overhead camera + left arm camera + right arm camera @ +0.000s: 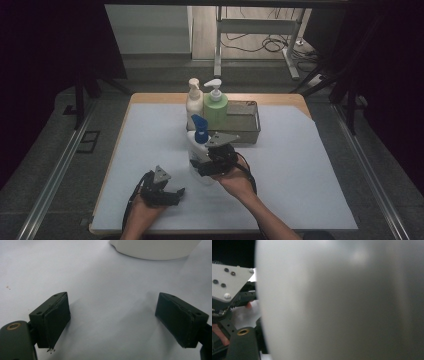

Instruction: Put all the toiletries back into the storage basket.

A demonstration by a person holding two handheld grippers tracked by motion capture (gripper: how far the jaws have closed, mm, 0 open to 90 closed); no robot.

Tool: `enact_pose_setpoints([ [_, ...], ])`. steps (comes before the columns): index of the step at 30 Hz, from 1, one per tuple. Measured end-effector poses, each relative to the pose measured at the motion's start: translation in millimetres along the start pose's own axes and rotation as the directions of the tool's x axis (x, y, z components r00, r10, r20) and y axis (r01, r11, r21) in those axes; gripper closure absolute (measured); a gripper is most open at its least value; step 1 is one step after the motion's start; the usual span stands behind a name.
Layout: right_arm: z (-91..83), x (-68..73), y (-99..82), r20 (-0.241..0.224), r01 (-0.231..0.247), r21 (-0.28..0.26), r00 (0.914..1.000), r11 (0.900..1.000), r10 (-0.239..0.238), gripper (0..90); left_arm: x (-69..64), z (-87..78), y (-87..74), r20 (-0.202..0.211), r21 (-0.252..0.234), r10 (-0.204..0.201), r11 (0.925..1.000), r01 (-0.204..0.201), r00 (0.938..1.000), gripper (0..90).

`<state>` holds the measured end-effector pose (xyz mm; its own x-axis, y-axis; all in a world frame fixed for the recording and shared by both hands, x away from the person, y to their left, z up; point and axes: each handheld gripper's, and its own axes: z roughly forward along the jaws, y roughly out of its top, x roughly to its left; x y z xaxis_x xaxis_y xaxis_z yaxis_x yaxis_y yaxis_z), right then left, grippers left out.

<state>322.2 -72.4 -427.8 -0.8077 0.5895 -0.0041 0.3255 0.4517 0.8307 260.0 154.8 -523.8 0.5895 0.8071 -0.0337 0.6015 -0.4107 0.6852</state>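
White tabletop (300, 170), white blue-capped bottle (196, 148), seemingly upright.

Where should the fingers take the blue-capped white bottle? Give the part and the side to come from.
Grip the blue-capped white bottle on its wide white body, below the blue spray head, coming level from the person's side. It stands upright on the table, and the metal tray crowds its far side. The body looks smooth and broad, so the fingers need a wide opening; the narrow head likely offers a less steady hold.
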Motion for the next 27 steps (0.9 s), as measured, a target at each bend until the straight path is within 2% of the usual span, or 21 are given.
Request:
enact_pose_setpoints([
  [7, 1.9, 0.2, 2.5, -0.015, 0.006, -0.003, 0.9999, 1.0000, -0.006, 33.7, 0.0, 0.0, 0.0, 0.001, 0.000, -0.001, 1.0000, 0.001, 1.0000, 12.3],
  [9, 1.8, 0.3, 2.3, -0.006, 0.015, -0.002, 0.9999, 0.9999, -0.015, 36.6, 0.1, 0.0, 0.0, 0.001, 0.000, -0.001, 1.0000, 0.001, 1.0000, 12.3],
  [17, -0.6, -1.2, 2.8, -0.006, 0.005, 0.008, 1.0000, 1.0000, -0.005, 38.7, 0.1, 0.0, 0.0, 0.001, 0.000, -0.001, 1.0000, 0.001, 1.0000, 12.3],
  [27, -5.4, -3.4, 5.6, -0.031, 0.009, 0.033, 0.9995, 0.9994, -0.008, 39.5, -0.1, 0.3, 0.0, 0.003, -0.005, -0.007, 1.0000, 0.007, 1.0000, 12.3],
])
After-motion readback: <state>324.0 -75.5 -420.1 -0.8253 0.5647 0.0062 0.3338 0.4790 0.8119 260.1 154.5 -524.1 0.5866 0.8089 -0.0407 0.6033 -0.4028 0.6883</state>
